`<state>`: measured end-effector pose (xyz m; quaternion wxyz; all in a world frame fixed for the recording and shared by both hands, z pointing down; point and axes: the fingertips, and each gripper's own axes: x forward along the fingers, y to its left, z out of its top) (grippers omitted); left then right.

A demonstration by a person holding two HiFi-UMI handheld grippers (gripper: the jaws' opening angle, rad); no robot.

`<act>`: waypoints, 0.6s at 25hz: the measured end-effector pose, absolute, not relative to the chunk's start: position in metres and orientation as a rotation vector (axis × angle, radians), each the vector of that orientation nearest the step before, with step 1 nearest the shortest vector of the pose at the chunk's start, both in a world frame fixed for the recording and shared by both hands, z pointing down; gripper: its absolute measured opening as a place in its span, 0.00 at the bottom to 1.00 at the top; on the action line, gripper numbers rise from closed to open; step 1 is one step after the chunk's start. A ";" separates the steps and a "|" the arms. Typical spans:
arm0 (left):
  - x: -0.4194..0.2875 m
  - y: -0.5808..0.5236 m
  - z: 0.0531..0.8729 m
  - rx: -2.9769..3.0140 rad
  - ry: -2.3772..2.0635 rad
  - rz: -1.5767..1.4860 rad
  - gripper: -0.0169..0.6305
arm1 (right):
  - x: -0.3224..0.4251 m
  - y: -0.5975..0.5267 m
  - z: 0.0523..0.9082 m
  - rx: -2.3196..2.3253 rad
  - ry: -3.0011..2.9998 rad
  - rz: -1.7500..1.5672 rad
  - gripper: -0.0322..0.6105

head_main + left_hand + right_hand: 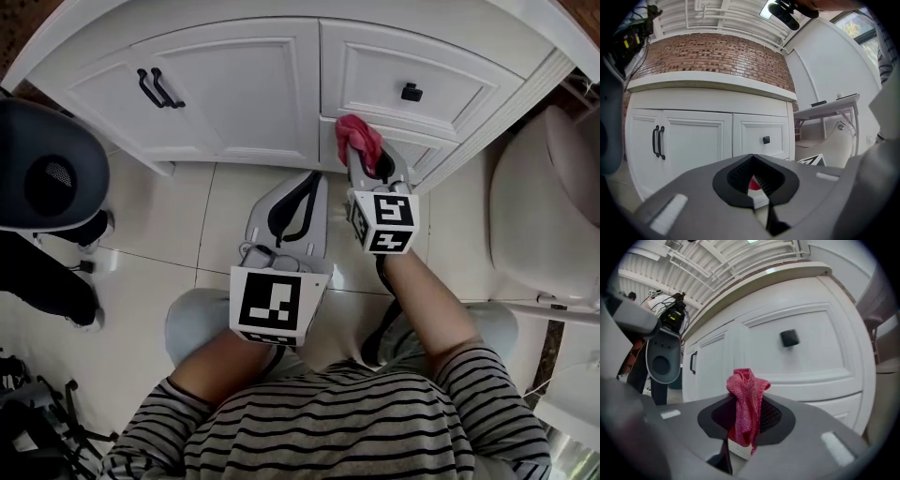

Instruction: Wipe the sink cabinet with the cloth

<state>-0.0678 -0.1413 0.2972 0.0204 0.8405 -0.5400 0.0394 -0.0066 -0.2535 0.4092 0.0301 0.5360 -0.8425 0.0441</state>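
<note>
Cloth [746, 401] upright (bunched top), pinched in right gripper [373, 171], before cabinet [806, 366]

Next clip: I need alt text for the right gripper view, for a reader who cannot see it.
The right gripper has its tongs shut on a crumpled red woven cloth, which stands up from them close in front of a white panelled sink cabinet. A black square knob sits on the cabinet above and to the right of the cloth.
</note>
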 end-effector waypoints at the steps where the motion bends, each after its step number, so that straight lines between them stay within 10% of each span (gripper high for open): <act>1: -0.069 -0.142 0.297 2.604 -1.674 0.130 0.03 | -0.025 -0.256 0.413 1.606 -2.615 0.111 0.20; 15: -0.052 -0.147 0.307 2.646 -1.630 0.186 0.03 | 0.050 -0.274 0.442 1.778 -2.416 0.089 0.20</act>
